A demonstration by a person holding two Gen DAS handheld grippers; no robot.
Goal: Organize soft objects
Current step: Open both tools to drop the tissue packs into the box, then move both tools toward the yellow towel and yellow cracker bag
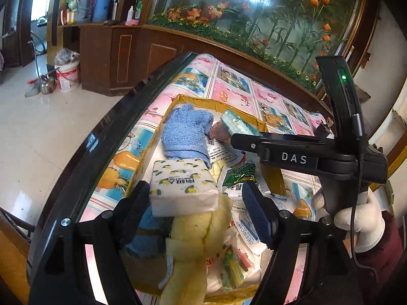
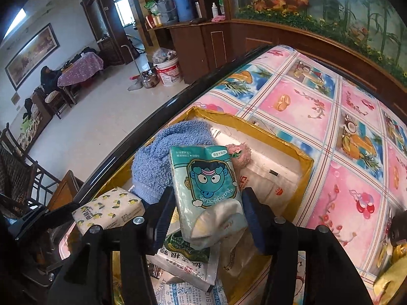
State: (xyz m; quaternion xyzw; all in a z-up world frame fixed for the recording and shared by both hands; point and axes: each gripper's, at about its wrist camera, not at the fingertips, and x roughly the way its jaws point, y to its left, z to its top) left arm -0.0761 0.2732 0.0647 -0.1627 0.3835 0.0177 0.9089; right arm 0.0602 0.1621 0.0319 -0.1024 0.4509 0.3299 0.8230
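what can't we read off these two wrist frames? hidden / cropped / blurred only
- Left wrist: the left gripper fingers straddle the lemon-print tissue pack; contact on the right finger can't be told.
- Left wrist: the yellow sponge runs off the bottom edge.
- Right wrist: the teal tissue pack, between the right gripper fingers, hides the box contents beneath.
- Right wrist: desiccant packet print cropped and blurred.

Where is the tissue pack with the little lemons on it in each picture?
Left wrist view: the lemon tissue pack sits low in the middle, between the left gripper's jaws.
Right wrist view: it is at the lower left, beside the teal tissue pack.
Shared landmark: the blue towel just behind it.
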